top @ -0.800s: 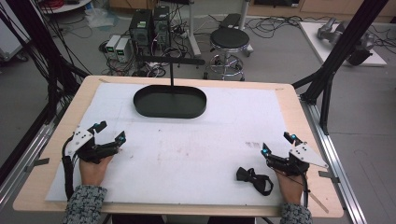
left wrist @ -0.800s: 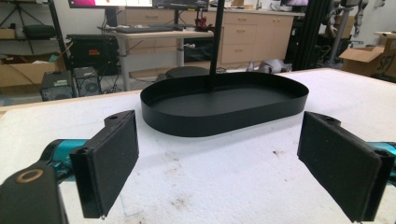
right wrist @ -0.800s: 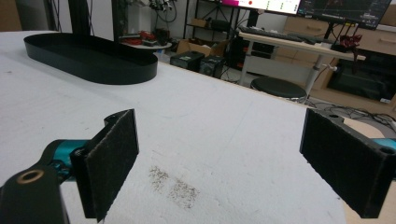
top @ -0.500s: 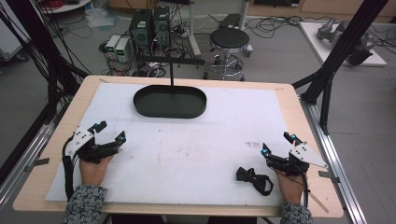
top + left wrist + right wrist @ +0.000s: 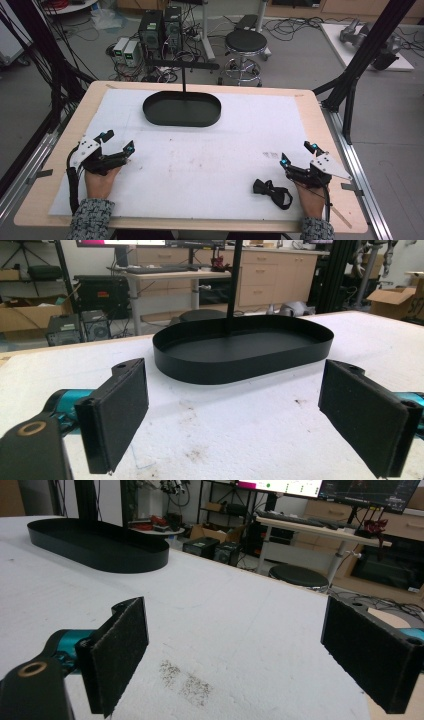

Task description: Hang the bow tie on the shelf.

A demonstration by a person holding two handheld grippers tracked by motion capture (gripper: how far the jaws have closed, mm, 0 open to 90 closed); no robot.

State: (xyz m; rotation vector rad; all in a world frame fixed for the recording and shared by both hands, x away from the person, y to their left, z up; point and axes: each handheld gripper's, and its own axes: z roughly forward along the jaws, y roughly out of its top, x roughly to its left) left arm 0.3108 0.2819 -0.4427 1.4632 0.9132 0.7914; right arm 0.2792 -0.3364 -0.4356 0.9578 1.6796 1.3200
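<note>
Nothing has moved since 0.8 s ago. Your left tool (image 5: 116, 141) and right tool (image 5: 298, 154) both sit released, empty. Bow tie (image 5: 271, 192) lies on the worktop (image 5: 210, 165) just beside your right tool, untouched; tray (image 5: 182, 109) empty.

No legible text, label, brand, number or sign anywhere. Far monitors (image 5: 320, 487) behind the counter lit with coloured windows, too small and blurred to read. Cardboard box (image 5: 395, 300) at far right with dark print cut off at the frame edge, unreadable. Black tray (image 5: 182, 108), white counter cover (image 5: 210, 165) and computer towers (image 5: 160, 30) on the floor without readable markings.
</note>
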